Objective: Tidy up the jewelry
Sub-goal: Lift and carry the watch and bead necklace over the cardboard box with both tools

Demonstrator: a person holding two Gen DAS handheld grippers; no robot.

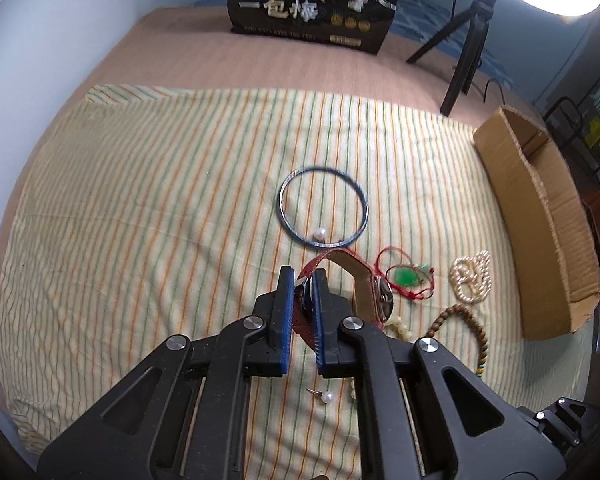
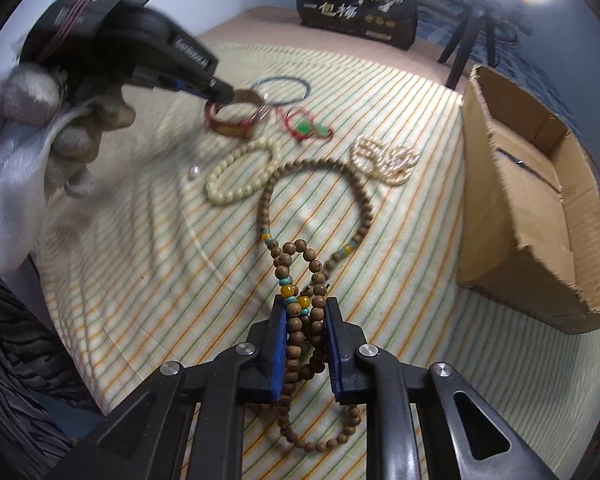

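Two pieces are gripped: the left gripper (image 1: 303,280) clamps a red-strapped wristwatch (image 1: 374,292), the right gripper (image 2: 306,312) clamps a brown wooden bead necklace (image 2: 320,208). Beyond both, the open cardboard box (image 2: 540,216) looks empty, so sorting has barely begun.

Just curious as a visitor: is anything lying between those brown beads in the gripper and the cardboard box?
Nothing visible. The right hand-held gripper holds the brown beads; only bare striped cloth lies between them and the box.
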